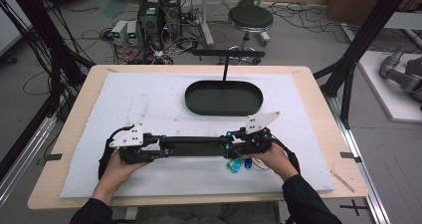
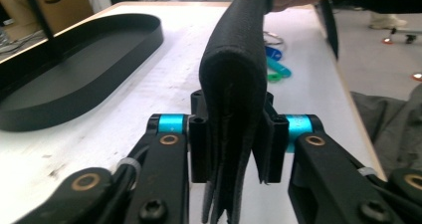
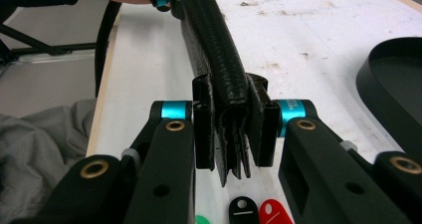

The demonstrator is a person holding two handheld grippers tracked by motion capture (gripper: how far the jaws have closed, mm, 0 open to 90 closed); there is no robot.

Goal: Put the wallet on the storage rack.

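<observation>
At the lower middle of the high view, a long black folded strip (image 1: 196, 146) is held level between the two grippers, just above the white mat (image 1: 149, 99). In the left gripper view the left gripper (image 2: 231, 149) is seen with its jaws drawn narrow onto one end of the strip, whose layered edges hang down between the pads. In the right gripper view the right gripper (image 3: 234, 134) is clamped the same way on the other end, the folded layers pinched between its jaws.

The step in hand is judged to be carrying or stretching the folded strip as one piece. It would be done well if both grips were kept firm and both ends kept at one height, so that the layers are not allowed to splay or slip out from below. A slight outward pull should be kept, lest the middle sag onto the mat.

Just under the strip, at the lower right of the high view, a cluster of coloured key tags (image 1: 238, 165) lies on the mat; these could be caught if the strip were lowered there. Farther up, in the upper middle of the frame, a black oval tray (image 1: 224, 98) rests on the mat, well apart from the strip, with a thin black stand (image 1: 226, 59) rising behind it. Beyond the table a round stool (image 1: 250, 19) and cabling are seen on the floor.
</observation>
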